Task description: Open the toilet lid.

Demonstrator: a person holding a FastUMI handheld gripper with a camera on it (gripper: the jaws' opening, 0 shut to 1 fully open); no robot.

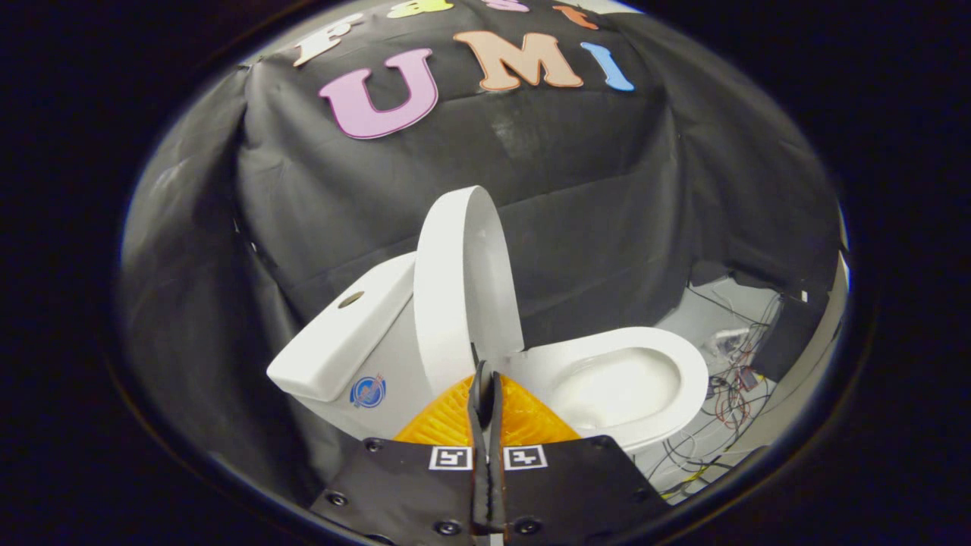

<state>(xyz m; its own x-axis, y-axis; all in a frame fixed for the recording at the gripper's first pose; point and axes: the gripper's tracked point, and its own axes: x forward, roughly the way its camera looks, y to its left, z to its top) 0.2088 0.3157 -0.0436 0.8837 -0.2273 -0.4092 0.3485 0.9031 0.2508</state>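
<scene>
A white toilet stands just ahead of my fingers, with its tank to the left and its seat and open bowl to the right. The white lid is raised and stands almost upright, seen nearly edge-on and close to the tank. My gripper is shut, the two fingers pressed together with nothing visible between them. Its tips sit right at the lid's lower edge, near the hinge, and I cannot tell whether they touch it.
Black cloth walls enclose the toilet behind and on both sides. A tangle of cables and small electronics lies on the pale floor to the right of the bowl.
</scene>
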